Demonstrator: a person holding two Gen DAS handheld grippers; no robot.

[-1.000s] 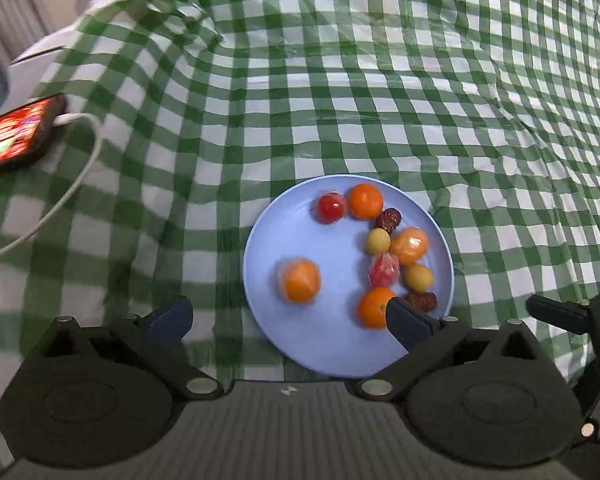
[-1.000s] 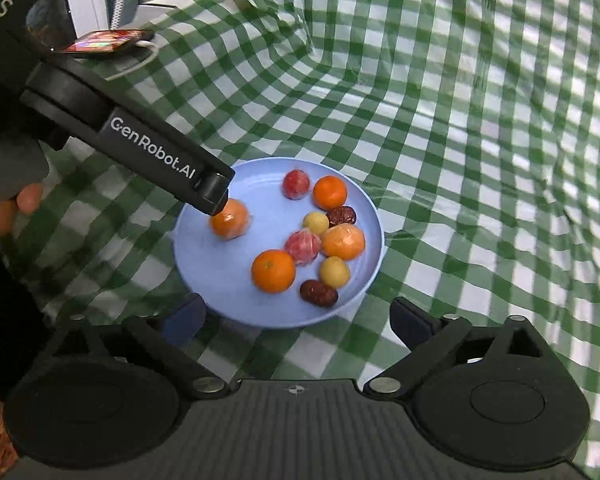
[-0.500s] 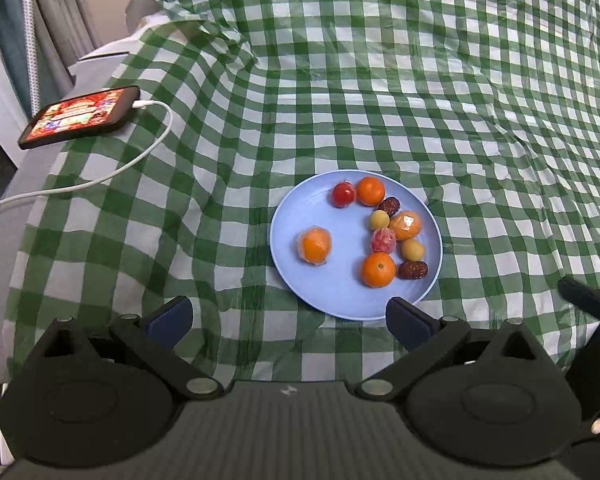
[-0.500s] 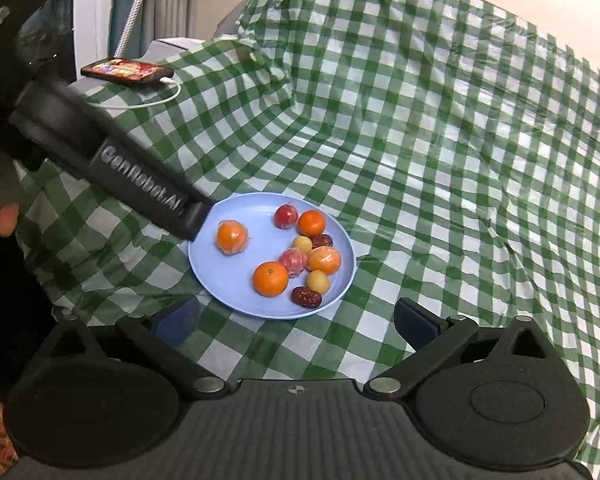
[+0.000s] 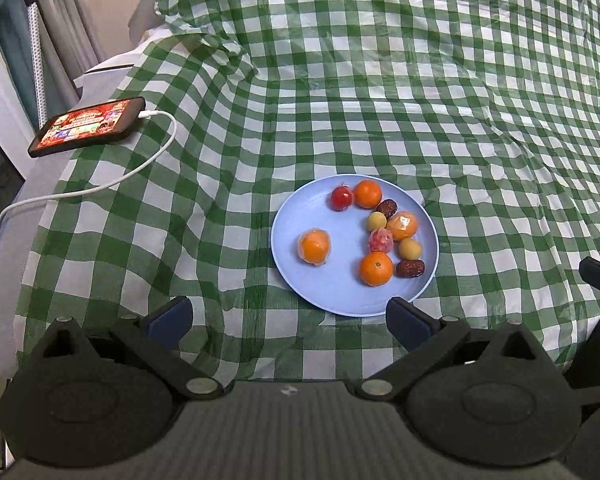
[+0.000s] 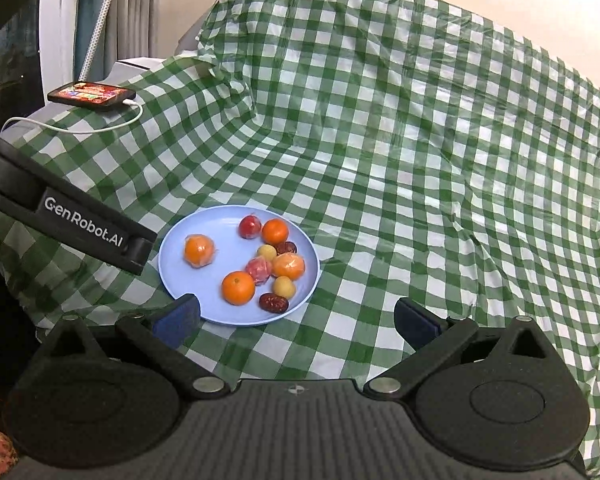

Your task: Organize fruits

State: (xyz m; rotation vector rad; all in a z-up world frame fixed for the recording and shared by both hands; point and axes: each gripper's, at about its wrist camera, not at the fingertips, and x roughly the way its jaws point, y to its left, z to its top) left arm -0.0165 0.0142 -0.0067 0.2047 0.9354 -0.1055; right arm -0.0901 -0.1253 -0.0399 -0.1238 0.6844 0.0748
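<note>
Both grippers spread wide, holding nothing: left gripper [image 5: 288, 316] and right gripper [image 6: 296, 322] hovering just short of the blue plate [image 5: 296, 276]. Fruits [image 5: 376, 268] all on the plate, beyond the fingertips. Pulled back further than a second ago. Phone [image 5: 88, 126] far left of the plate.

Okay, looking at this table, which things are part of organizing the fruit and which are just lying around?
Part of the job:
- blue plate
- wrapped orange sitting apart on the plate
- bare orange, red fruit, dark dates and the rest of the cluster

Just lying about:
- phone
- white charging cable
- green checked cloth
</note>
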